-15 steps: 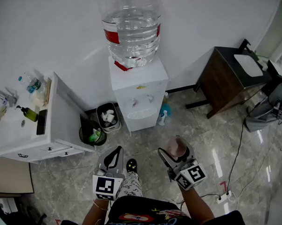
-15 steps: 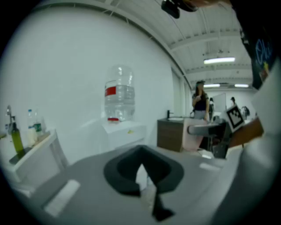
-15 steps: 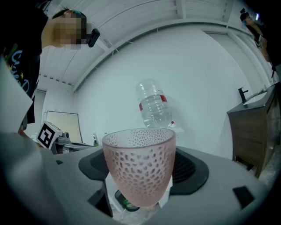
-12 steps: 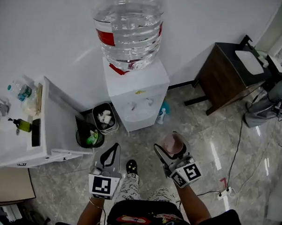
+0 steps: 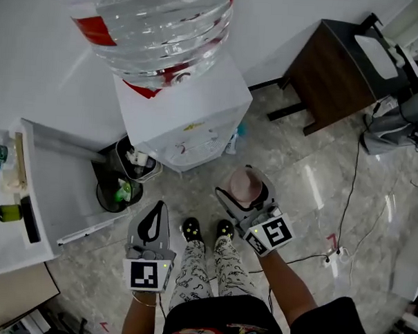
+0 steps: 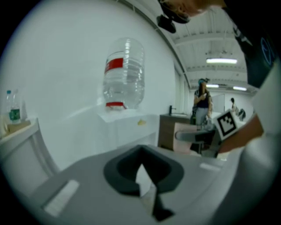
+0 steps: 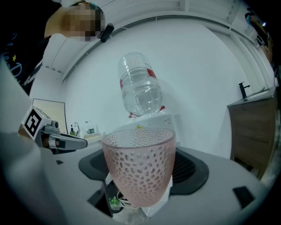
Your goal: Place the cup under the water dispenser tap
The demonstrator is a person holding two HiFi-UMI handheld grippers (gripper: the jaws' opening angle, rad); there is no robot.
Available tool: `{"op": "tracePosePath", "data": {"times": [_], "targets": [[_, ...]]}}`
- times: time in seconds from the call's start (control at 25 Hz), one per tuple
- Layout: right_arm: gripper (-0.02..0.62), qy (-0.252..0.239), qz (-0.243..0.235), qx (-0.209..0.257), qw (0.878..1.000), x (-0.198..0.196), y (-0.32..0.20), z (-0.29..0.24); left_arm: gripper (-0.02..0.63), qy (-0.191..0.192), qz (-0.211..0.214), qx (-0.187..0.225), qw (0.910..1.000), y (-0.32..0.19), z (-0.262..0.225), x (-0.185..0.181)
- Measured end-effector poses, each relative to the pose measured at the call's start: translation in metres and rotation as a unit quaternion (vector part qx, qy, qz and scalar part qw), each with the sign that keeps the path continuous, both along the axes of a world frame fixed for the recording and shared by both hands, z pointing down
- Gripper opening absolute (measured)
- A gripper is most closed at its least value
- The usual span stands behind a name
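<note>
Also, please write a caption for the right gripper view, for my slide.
Right gripper holds an upright translucent pink dimpled cup, facing the white water dispenser and its clear inverted bottle.

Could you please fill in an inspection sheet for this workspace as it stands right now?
Surface: grey tiled floor; no table in use.
Job's things: pink dimpled cup is upright and held short of the white water dispenser, not yet under a tap.
Clutter: two waste bins beside the dispenser, with rubbish inside.
Grippers: right gripper is shut on the cup; left gripper is shut and empty.
Cables: black cable runs across the floor to a power strip.
Surroundings: white counter at left, dark cabinet at right.
</note>
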State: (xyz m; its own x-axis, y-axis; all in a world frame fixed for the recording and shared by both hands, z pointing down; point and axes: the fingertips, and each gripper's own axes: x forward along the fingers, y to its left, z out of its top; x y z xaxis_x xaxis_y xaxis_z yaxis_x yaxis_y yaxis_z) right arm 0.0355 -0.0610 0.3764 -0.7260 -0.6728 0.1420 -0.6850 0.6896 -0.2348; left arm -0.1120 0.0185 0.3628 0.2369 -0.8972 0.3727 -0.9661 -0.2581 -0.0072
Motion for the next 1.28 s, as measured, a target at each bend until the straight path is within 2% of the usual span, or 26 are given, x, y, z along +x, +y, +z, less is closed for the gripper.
{"op": "tracePosePath", "data": {"times": [0.32, 0.6, 0.76, 1.04, 1.16, 1.28], "targets": [[0.402, 0.005, 0.038, 0.017, 0.999, -0.026, -0.074, 0.163, -0.003, 0.031, -0.029, 0.005, 0.9991, -0.022, 0.119, 0.006], [0.402, 0.052, 0.039, 0.043, 0.997, -0.052, -0.132, 0.246, -0.003, 0.033, -0.036, -0.058, 0.9971, 0.016, 0.200, -0.009], [0.402, 0.081, 0.032, 0.052, 0.995, -0.059, -0.147, 0.269, -0.003, 0.038, -0.055, -0.072, 0.9951, 0.027, 0.213, -0.023], [0.402, 0.122, 0.030, 0.050, 0.991, -0.062, -0.152, 0.293, -0.003, 0.027, -0.046, -0.081, 0.9953, 0.016, 0.216, -0.027], [0.403, 0.144, 0.018, 0.006, 0.989, -0.062, -0.150, 0.312, -0.003, 0.034, -0.036, -0.080, 0.9955, 0.010, 0.209, -0.021], [0.403, 0.131, 0.036, -0.040, 0.990, -0.051, -0.146, 0.327, -0.003, 0.033, -0.027, -0.085, 0.9955, 0.008, 0.204, -0.016]]}}
